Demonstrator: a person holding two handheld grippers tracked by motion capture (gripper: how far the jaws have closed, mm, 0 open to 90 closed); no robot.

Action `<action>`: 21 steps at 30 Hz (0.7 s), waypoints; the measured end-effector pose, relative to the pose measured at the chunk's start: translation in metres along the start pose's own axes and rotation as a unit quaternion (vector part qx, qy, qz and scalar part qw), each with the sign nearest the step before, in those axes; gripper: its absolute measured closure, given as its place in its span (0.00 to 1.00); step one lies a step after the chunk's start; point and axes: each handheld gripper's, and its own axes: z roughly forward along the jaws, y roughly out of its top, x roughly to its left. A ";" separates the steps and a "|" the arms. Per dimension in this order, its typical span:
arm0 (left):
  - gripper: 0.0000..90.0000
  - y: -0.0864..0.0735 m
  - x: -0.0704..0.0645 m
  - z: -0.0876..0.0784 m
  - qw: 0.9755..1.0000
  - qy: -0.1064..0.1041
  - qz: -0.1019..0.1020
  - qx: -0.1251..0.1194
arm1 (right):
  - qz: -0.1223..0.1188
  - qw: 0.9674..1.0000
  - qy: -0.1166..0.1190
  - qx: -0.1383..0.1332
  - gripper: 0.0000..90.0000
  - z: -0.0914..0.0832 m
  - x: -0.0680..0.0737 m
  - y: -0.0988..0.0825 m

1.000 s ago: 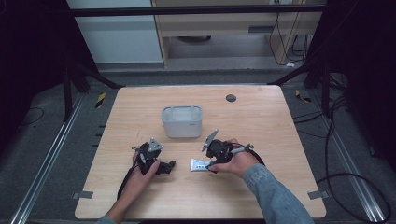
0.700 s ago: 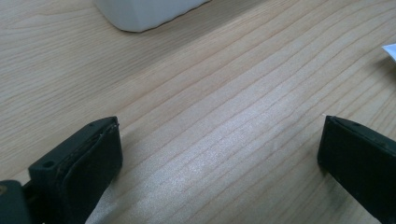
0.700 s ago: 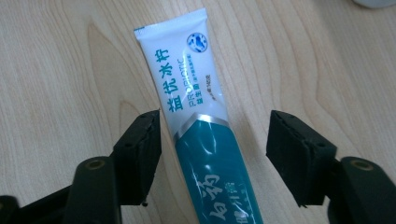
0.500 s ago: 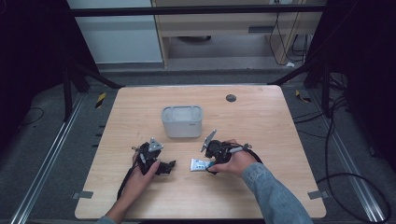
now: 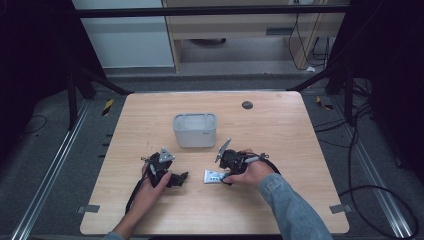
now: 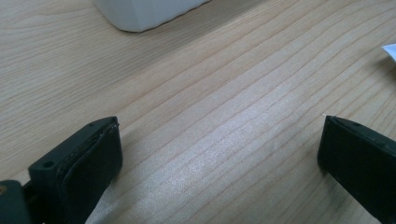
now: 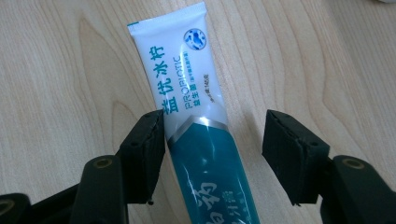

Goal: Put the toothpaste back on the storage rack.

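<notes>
The toothpaste tube [image 7: 198,121], white at its crimped end and teal toward the cap, lies flat on the wooden table [image 5: 300,145], near the middle of the front half, its crimped end pointing toward the left edge. The right gripper [image 7: 212,149] straddles it: the tube sits between the jaws, one pad touching its side, the other standing clear with bare wood in the gap; the jaws have just been closing. The left gripper [image 6: 219,154] rests low over bare wood nearer the front-left corner, jaws wide apart and holding nothing. Behind both, toward the table's centre, stands a white rectangular container [image 5: 195,130]. A small dark disc [image 5: 247,105] lies near the far edge.
</notes>
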 end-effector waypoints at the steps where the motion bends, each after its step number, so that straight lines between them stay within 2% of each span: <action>1: 0.00 0.000 0.000 0.000 1.000 0.000 0.000 0.000 | 0.000 1.000 0.000 0.000 0.44 0.000 0.000 0.000; 14: 0.00 0.000 0.000 0.000 1.000 0.000 0.000 0.000 | -0.015 1.000 0.023 0.016 0.52 0.010 0.003 0.004; 21: 0.00 0.000 0.000 0.000 1.000 0.000 0.000 0.000 | -0.025 0.999 0.021 0.021 0.56 0.012 0.003 0.004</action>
